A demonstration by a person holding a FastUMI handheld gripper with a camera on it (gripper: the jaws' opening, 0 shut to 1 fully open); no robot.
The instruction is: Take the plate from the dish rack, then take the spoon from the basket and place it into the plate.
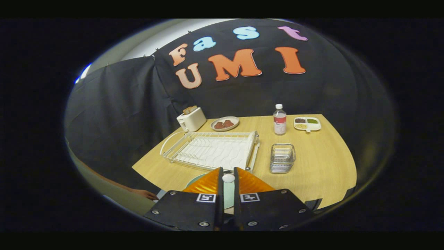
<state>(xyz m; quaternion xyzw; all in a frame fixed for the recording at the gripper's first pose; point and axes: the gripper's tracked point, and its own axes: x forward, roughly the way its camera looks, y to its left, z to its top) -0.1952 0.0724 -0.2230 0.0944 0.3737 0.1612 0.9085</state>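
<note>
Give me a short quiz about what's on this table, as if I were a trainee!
1. True or false: the rack holds a plate.
2. What sits between the fingers?
A. a bottle
B. a white spoon
C. a toaster
3. Fill in: the plate under the fingers lies on the ____.

Key:
1. False. The rack looks empty; the pale green plate lies below the gripper.
2. B. The spoon shows between them, seemingly pinched; the bottle and toaster stand beyond the rack.
3. Table.
</note>
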